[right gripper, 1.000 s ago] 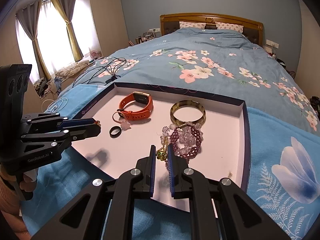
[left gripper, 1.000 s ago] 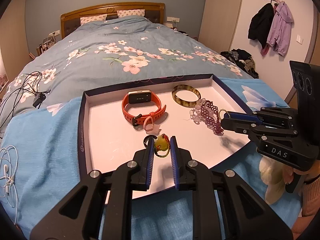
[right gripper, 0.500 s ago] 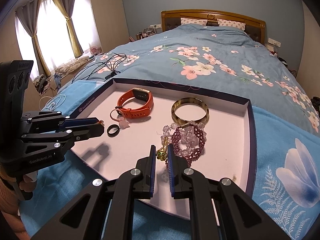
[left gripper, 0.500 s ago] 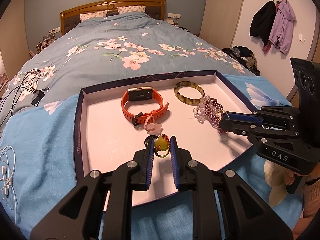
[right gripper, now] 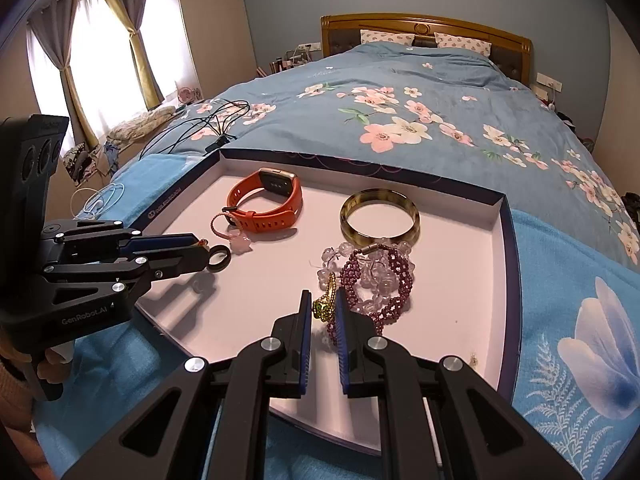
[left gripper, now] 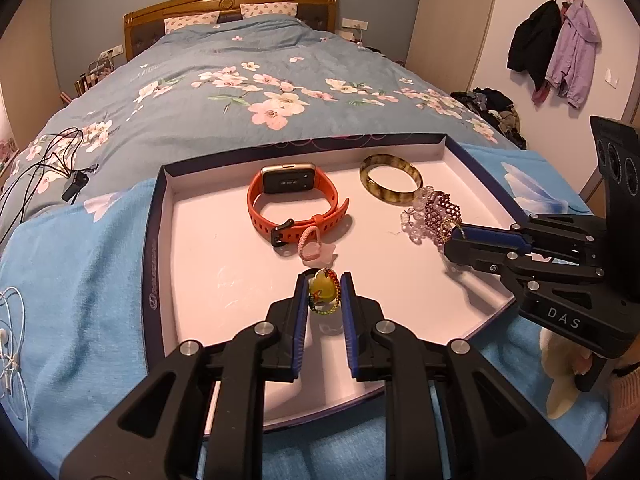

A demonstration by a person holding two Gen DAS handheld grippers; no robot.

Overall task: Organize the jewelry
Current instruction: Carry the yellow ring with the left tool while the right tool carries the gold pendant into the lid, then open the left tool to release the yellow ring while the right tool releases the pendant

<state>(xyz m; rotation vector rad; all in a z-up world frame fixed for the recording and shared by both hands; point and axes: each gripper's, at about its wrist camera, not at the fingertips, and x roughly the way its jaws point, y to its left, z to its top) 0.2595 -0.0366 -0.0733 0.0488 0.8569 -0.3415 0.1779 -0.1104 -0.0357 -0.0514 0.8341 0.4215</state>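
Note:
A white-lined tray (left gripper: 154,280) with a dark blue rim lies on the bed. My left gripper (left gripper: 324,292) is shut on a yellow-green pendant (left gripper: 323,289) with a red and green beaded loop, held just above the tray's near part. In the right wrist view the left gripper (right gripper: 202,250) is at the left, beside a black ring (right gripper: 219,258). My right gripper (right gripper: 324,306) is shut on a small gold and green piece (right gripper: 325,307) next to the purple bead bracelet (right gripper: 394,276). Also in the tray are an orange watch (left gripper: 292,200), a brown bangle (left gripper: 390,198) and a pink star charm (left gripper: 316,250).
The tray rests on a light blue towel (left gripper: 80,280) over a floral bedspread. Black cables (left gripper: 52,160) and white earphones (left gripper: 8,340) lie to the left. Coats (left gripper: 560,48) hang on the right wall. A clear bead bracelet (right gripper: 380,288) is tangled with the purple one.
Both grippers keep their holds in the same spots over the tray. Only the views have drifted slightly.

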